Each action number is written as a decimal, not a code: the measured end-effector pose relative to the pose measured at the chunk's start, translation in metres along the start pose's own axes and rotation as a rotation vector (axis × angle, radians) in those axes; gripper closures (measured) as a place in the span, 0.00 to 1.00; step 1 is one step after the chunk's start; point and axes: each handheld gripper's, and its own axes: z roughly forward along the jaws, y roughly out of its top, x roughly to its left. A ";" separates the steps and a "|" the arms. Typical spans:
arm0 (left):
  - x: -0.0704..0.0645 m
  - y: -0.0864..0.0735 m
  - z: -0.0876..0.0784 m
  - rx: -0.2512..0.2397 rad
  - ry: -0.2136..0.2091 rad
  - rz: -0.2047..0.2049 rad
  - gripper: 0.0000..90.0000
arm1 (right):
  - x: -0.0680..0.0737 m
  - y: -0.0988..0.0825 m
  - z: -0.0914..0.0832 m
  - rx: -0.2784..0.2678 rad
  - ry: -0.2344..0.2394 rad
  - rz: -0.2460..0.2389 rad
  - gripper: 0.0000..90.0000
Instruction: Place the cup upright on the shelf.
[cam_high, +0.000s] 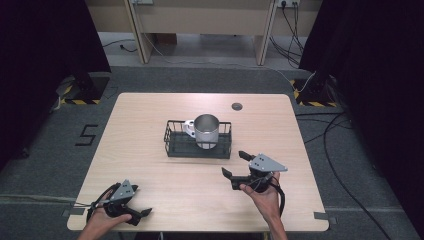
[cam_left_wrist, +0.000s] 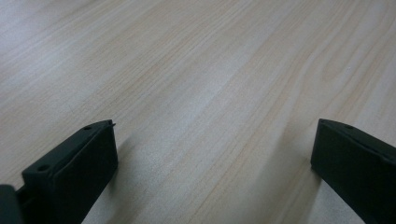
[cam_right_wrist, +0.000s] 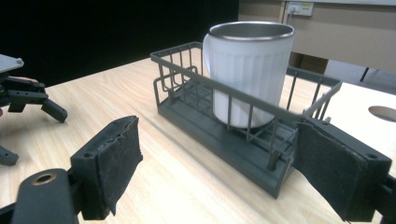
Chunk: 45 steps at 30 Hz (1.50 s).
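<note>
Standing in a dark wire basket (cam_high: 176, 145) near the middle of the pale wooden table (cam_high: 150, 180) was a white mug (cam_high: 205, 131) with a metal inside, upright, its handle turned toward the basket's left end. The mug sat to the right of the basket's middle, inside the wire walls, with its base on the basket's floor. Behind the basket, toward the far edge of the table, a small round cable hole (cam_high: 237, 106) was set in the top.

The right gripper (cam_high: 236, 163) was held in the person's right hand (cam_high: 262, 192) in front of the basket and a little to its right, close to the basket's near right corner but not touching it. Its fingers were spread wide with nothing between them. In the right gripper view the basket (cam_right_wrist: 224, 130) and the mug (cam_right_wrist: 247, 70) lay just ahead of the padded fingers (cam_right_wrist: 119, 158), and the basket's near corner came close to the one at the right.

The left gripper (cam_high: 141, 215) was held in the left hand (cam_high: 100, 217) well to the left of the basket and far in front of it, at the near edge of the table. Its fingers (cam_left_wrist: 74, 163) also stood wide apart and empty, low over bare wood (cam_left_wrist: 210, 93) in the left gripper view. That same gripper appeared at the left edge of the right gripper view, well apart from the basket.
</note>
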 end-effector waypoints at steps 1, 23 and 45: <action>0.000 0.000 0.000 0.000 0.000 0.000 0.00 | 0.000 -0.002 -0.001 0.000 0.004 0.007 0.17; 0.000 0.000 0.000 0.003 -0.004 0.004 0.00 | 0.007 -0.033 -0.010 0.078 -0.009 0.045 0.17; 0.000 0.000 0.000 0.003 -0.004 0.004 0.00 | 0.023 -0.058 -0.015 0.223 -0.032 0.023 0.17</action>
